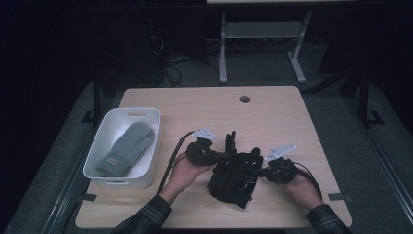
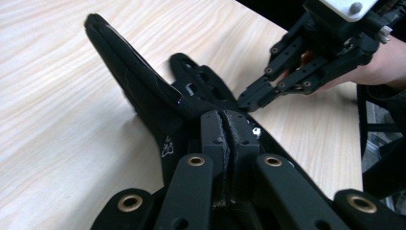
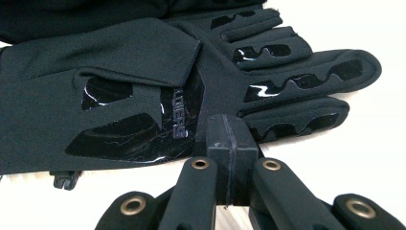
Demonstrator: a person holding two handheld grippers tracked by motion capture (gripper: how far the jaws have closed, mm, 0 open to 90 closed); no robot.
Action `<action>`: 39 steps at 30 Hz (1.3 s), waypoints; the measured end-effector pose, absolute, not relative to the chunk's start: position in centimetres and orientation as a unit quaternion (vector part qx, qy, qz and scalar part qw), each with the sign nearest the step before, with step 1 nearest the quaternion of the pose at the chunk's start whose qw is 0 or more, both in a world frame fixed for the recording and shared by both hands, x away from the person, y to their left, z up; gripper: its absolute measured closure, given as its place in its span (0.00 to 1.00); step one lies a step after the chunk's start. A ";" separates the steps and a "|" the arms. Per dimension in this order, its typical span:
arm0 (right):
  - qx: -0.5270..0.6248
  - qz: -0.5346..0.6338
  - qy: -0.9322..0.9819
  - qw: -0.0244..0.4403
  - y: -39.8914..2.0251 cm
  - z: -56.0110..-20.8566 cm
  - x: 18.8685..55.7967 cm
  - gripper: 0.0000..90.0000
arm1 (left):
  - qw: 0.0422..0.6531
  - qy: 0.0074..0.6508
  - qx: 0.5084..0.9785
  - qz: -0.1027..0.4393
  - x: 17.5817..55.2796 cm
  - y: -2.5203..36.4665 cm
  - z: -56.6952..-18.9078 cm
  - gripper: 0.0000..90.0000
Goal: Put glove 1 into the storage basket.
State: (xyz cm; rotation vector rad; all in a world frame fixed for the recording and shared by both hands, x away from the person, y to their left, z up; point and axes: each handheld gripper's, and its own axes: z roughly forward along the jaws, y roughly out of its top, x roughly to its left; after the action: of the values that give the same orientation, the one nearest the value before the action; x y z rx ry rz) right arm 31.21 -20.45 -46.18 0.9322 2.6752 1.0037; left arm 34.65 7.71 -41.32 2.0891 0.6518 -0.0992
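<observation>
A black glove [image 1: 234,180] with glossy grip patches lies bunched on the wooden table between my two grippers. My left gripper [image 1: 225,157] comes in from the left, shut on a raised fold of the black glove [image 2: 143,91], and its pads [image 2: 213,132] press together on the fabric. In the left gripper view my right gripper [image 2: 244,102] meets the glove's far edge with its tips together. In its own view the right gripper [image 3: 229,134] is shut at the lower edge of the black glove [image 3: 119,72], by the fingers.
A white bin [image 1: 152,161] stands at the table's left with a grey mitten [image 1: 126,148] inside. A cable hole [image 1: 245,99] sits near the table's far edge. Bare wood lies beyond the glove and to its right. A desk frame [image 1: 223,48] stands behind the table.
</observation>
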 end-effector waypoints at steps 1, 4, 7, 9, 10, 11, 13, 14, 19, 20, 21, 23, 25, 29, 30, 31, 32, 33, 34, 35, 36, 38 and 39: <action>0.306 0.335 0.889 0.068 -20.3 -46.2 31.3 1.00 | 0.457 0.264 0.848 -0.042 34.6 7.6 -41.3 0.97; 0.304 0.333 0.890 0.066 -19.6 -46.2 31.6 1.00 | 0.455 0.259 0.851 -0.043 34.5 7.2 -41.4 0.97; 0.297 0.333 0.892 0.066 -18.9 -46.1 31.8 1.00 | 0.451 0.257 0.853 -0.046 34.4 6.8 -41.6 0.97; 0.296 0.332 0.893 0.065 -18.6 -46.1 31.9 1.00 | 0.450 0.255 0.855 -0.049 34.3 6.5 -41.8 0.97; 0.294 0.332 0.894 0.064 -18.4 -46.1 32.0 1.00 | 0.449 0.253 0.856 -0.049 34.3 6.4 -41.9 0.97; 0.293 0.333 0.894 0.065 -18.3 -46.1 32.1 1.00 | 0.449 0.253 0.856 -0.050 34.3 6.2 -42.0 0.97; 0.292 0.333 0.894 0.064 -18.0 -46.1 32.2 1.00 | 0.446 0.252 0.857 -0.053 34.3 5.8 -42.3 0.97; 0.290 0.333 0.895 0.064 -18.0 -46.1 32.3 1.00 | 0.447 0.253 0.856 -0.056 34.3 5.6 -42.4 0.97; 0.290 0.333 0.895 0.062 -17.8 -46.1 32.3 1.00 | 0.434 0.246 0.865 -0.058 34.2 4.5 -43.4 0.97; 0.289 0.333 0.895 0.063 -17.9 -46.1 32.3 1.00 | 0.433 0.247 0.865 -0.060 34.2 4.2 -43.7 0.97; 0.289 0.333 0.896 0.062 -17.9 -46.1 32.3 1.00 | 0.429 0.246 0.867 -0.062 34.2 4.0 -43.9 0.97; 0.288 0.333 0.896 0.062 -17.9 -46.1 32.3 1.00 | 0.424 0.241 0.871 -0.063 34.2 3.5 -44.3 0.97; 0.288 0.333 0.896 0.061 -18.0 -46.2 32.3 1.00 | 0.423 0.238 0.872 -0.063 34.1 3.1 -44.6 0.96; 0.289 0.334 0.895 0.062 -18.1 -46.1 32.3 1.00 | 0.432 0.236 0.868 -0.066 33.9 2.7 -44.7 0.90; 0.289 0.335 0.895 0.062 -18.1 -46.1 32.3 1.00 | 0.435 0.232 0.868 -0.066 33.8 2.7 -44.6 0.88; 0.289 0.336 0.894 0.063 -18.2 -46.1 32.3 1.00 | 0.440 0.232 0.865 -0.064 33.7 2.7 -44.4 0.86; 0.293 0.335 0.893 0.065 -18.4 -46.0 32.3 1.00 | 0.441 0.226 0.867 -0.059 33.7 2.9 -44.2 0.85; 0.294 0.336 0.892 0.067 -18.6 -46.0 32.4 1.00 | 0.445 0.226 0.865 -0.058 33.7 3.0 -44.0 0.85; 0.299 0.336 0.890 0.068 -18.9 -45.9 32.4 1.00 | 0.452 0.230 0.860 -0.060 33.6 3.2 -43.7 0.85; 0.302 0.336 0.889 0.071 -19.2 -45.9 32.4 1.00 | 0.454 0.228 0.860 -0.057 33.6 3.4 -43.5 0.87; 0.305 0.338 0.887 0.073 -19.5 -45.9 32.4 1.00 | 0.455 0.228 0.859 -0.054 33.5 3.6 -43.3 0.90; 0.317 0.341 0.881 0.076 -20.3 -45.8 32.5 0.97 | 0.457 0.227 0.858 -0.055 33.4 4.2 -43.0 0.98; 0.322 0.340 0.880 0.077 -20.6 -45.8 32.5 0.95 | 0.457 0.229 0.858 -0.058 33.2 4.4 -42.9 0.99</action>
State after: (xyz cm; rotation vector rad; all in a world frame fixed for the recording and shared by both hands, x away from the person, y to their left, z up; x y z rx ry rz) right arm 32.45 -20.57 -45.78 0.9633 2.6370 1.0189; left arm 33.24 4.37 -42.86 2.1147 0.5640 -0.1424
